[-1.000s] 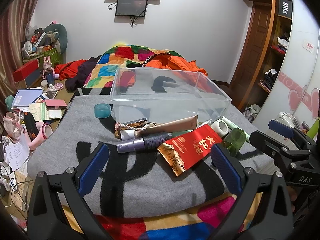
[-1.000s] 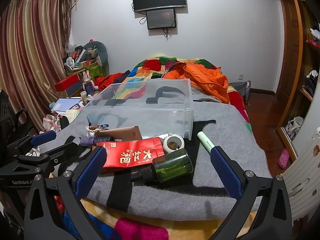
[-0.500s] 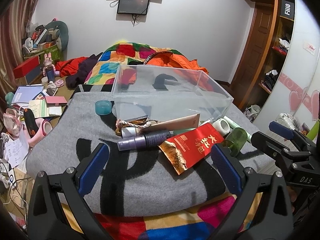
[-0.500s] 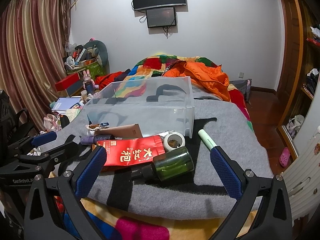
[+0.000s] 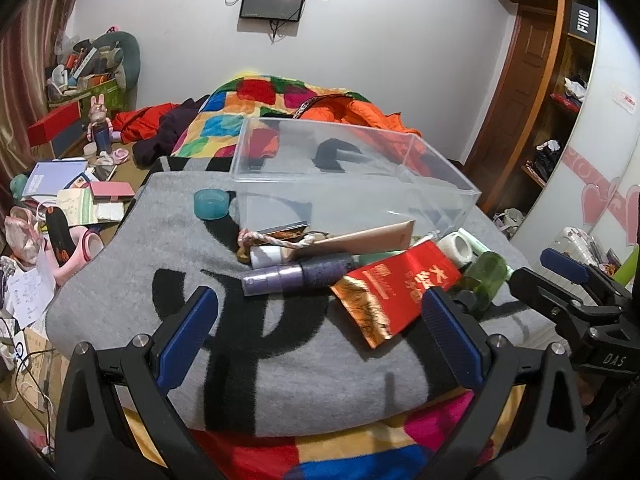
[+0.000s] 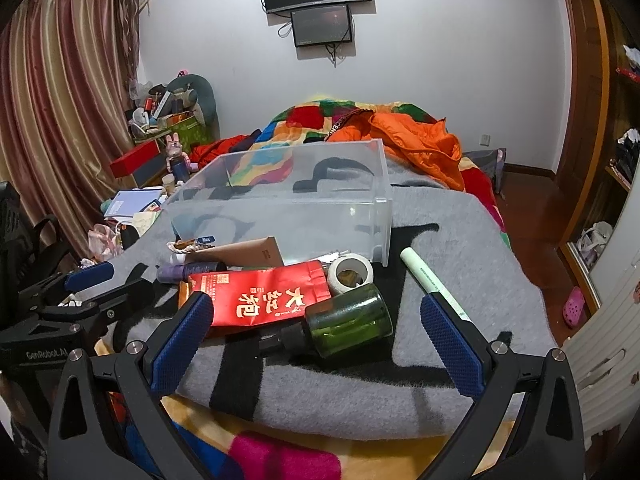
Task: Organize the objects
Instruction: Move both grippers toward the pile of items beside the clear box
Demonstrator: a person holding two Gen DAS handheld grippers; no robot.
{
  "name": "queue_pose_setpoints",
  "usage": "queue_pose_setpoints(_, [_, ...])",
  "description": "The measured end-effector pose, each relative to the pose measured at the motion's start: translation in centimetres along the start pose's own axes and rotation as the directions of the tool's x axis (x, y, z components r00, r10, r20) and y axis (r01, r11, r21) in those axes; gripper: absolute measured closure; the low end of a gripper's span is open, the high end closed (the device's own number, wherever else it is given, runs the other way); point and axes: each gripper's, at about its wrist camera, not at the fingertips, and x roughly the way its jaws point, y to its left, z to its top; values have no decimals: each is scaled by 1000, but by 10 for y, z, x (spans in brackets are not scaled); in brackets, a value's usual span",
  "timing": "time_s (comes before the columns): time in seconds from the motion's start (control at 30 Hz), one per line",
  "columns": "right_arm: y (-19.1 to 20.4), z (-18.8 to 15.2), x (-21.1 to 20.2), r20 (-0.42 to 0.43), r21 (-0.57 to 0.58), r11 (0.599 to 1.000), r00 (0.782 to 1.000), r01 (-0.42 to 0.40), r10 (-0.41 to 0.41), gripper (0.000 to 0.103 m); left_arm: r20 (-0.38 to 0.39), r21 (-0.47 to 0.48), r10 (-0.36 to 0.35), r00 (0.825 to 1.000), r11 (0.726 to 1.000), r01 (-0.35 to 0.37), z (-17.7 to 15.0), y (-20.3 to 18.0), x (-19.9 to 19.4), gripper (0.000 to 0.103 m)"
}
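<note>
A cluttered bedroom, a grey blanket [image 5: 132,300] with black lettering spread over a patchwork bed and serving as the work surface. From the left: a teal lid [image 5: 211,205] sits alone just beside the near-left corner of the clear plastic bin [image 5: 404,196]; then a heap lies in front of the bin's near wall — a rope-tied bundle [image 5: 276,239], a tan tube [image 5: 360,240], a purple bottle [image 5: 298,278], a red foil pouch [image 5: 394,292] resting on its neighbours, a white tape roll [image 6: 351,274], a green bottle [image 6: 348,320] on its side and, farthest right, a pale green pen [image 6: 432,282]. The bin appears empty, so the sorting looks barely begun: every item seen lies outside it. The left gripper [image 5: 320,336] hangs over the blanket short of the purple bottle, jaws spread wide and holding nothing; the right gripper [image 6: 316,344] faces the green bottle, likewise spread and empty, its fingertips either side of the bottle but not touching. All of the heap is left to move.
</note>
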Motion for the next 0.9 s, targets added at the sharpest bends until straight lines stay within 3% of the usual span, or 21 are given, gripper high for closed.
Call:
queue_pose_setpoints(0.3, [-19, -5, 28, -74, 54, 999, 997, 6, -2, 0, -26, -38, 71, 997, 997, -72, 3, 36, 26, 0])
queue_pose_setpoints(0.47, [-27, -8, 43, -113, 76, 997, 994, 0, 9, 0, -56, -66, 46, 997, 997, -49, 4, 48, 45, 0])
queue_pose_setpoints(0.77, [-32, -14, 64, -171, 69, 998, 985, -1, 13, 0, -89, -32, 32, 996, 999, -35, 9, 45, 71, 2])
queue_pose_setpoints(0.9, [-36, -15, 68, -176, 78, 997, 984, -20, 34, 0, -111, -34, -20, 994, 999, 16, 9, 44, 76, 15])
